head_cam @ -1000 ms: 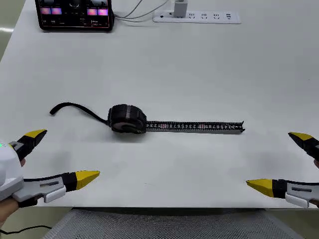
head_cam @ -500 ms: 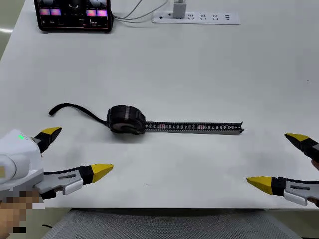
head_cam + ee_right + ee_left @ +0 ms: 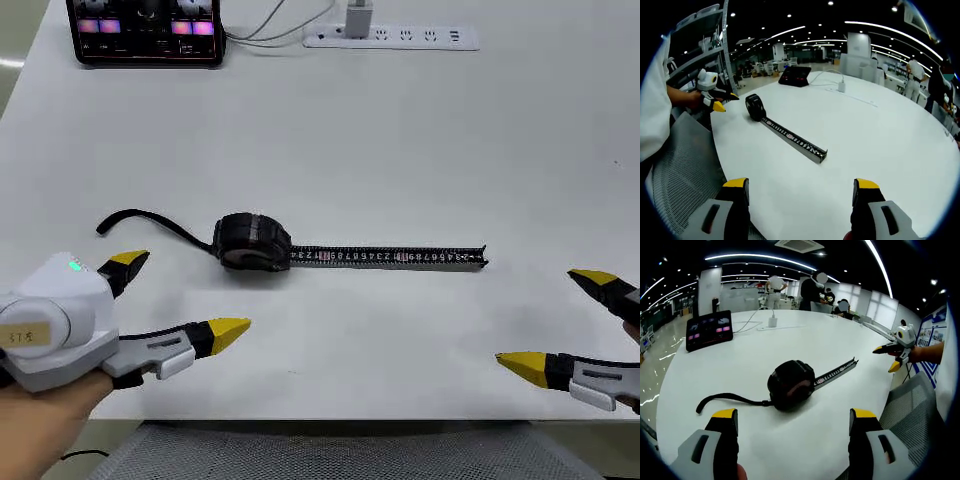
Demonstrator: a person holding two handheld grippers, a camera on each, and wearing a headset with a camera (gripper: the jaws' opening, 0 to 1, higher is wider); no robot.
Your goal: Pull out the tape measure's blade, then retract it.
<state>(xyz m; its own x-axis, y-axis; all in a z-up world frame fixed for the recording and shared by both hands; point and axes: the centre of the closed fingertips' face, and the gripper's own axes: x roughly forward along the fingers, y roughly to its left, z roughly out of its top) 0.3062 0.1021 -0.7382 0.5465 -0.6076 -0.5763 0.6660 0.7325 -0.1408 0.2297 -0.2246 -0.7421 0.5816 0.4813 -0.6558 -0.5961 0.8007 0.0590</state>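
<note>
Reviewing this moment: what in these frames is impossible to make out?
- Head view: the numbers on the blade are too small to read.
- Head view and left gripper view: the tape measure case is dark and small, so any lock's position cannot be told.
- Head view: the black device is cut off by the top edge, and its lit panels are blurred.
- Head view: the right gripper is cut off behind its open jaws by the right edge.

Bright, even overhead light on the white table (image 3: 400,130); soft, faint shadows under the tape measure (image 3: 252,242). Sharp head view. Fisheye bending at both gripper views' edges; ceiling light strips (image 3: 760,256) glaring, far background dim.
</note>
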